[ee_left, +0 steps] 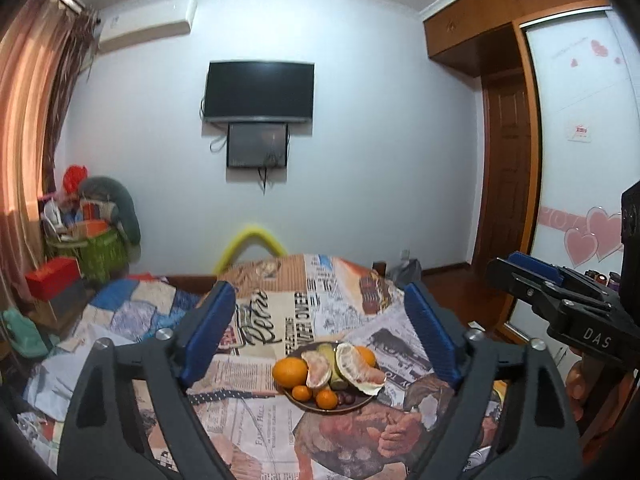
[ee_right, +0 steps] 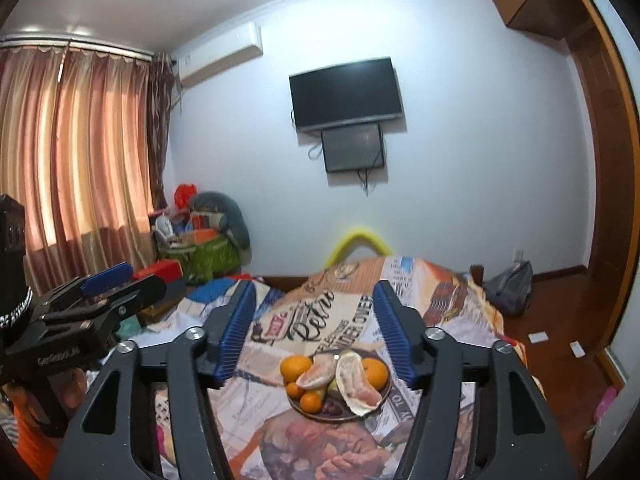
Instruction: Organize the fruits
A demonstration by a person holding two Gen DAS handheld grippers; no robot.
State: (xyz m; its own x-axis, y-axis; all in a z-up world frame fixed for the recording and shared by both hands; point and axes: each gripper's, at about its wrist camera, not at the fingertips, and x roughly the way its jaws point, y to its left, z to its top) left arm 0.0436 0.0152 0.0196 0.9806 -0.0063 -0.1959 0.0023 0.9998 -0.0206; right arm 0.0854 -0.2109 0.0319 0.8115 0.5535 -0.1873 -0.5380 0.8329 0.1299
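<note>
Left wrist view: both grippers hover above the fruit plate (ee_left: 304,405) on the bed (ee_left: 280,312).
Left gripper (ee_left: 316,332) fingers wide apart, empty. Right gripper (ee_right: 316,330) fingers also apart, empty. Plate holds oranges (ee_left: 289,372), peeled pomelo pieces (ee_left: 358,368), small tangerines (ee_left: 326,399), all untouched.

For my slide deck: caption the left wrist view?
Open left tongs hover above a plate of oranges and pomelo on a patterned bedspread.

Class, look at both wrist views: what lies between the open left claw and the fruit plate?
Only printed bedspread; in the left wrist view the stretch from left claw to plate holds nothing else.
</note>
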